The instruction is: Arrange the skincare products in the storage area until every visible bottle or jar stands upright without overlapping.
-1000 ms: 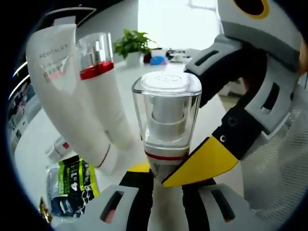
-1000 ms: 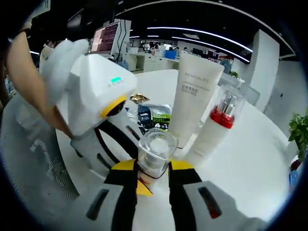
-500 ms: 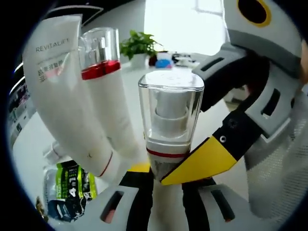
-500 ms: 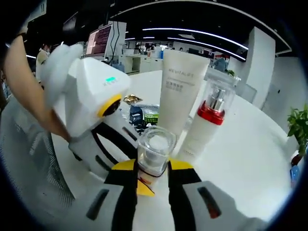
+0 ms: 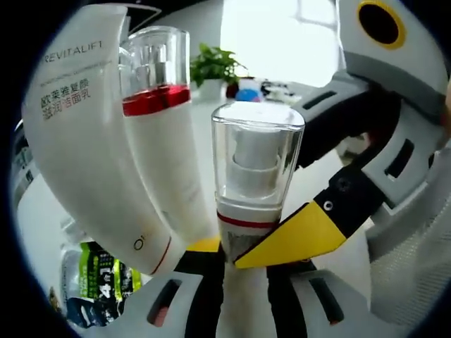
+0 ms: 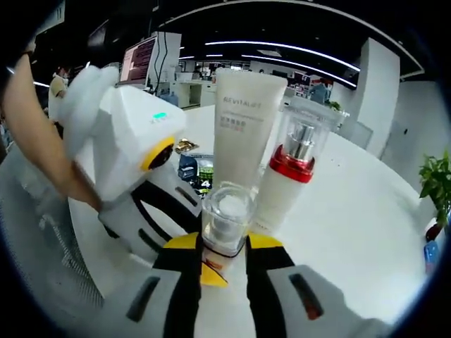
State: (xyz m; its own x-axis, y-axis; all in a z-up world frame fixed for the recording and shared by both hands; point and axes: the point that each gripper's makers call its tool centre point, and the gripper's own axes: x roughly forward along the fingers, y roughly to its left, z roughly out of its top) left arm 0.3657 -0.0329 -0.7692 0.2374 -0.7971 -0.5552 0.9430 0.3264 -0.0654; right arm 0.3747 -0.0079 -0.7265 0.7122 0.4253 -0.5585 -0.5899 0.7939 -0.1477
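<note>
A pump bottle with a clear square cap and a thin red band stands upright between my left gripper's jaws, which are shut on its body. My right gripper's yellow finger presses the same bottle from the right. In the right gripper view the clear-capped bottle sits between my right gripper's yellow-tipped jaws, and the left gripper's fingers reach it from the left. Just behind it stand a white Revitalift tube and a red-collared pump bottle, both upright and close together.
A green and black sachet lies flat behind the tube on the white round table. A potted plant stands at the far edge. A mesh chair is beside the table, with a person's arm above it.
The tube and the red-collared bottle loom larger and nearer in both views; both grippers have carried the clear-capped bottle closer to them, still gripping it.
</note>
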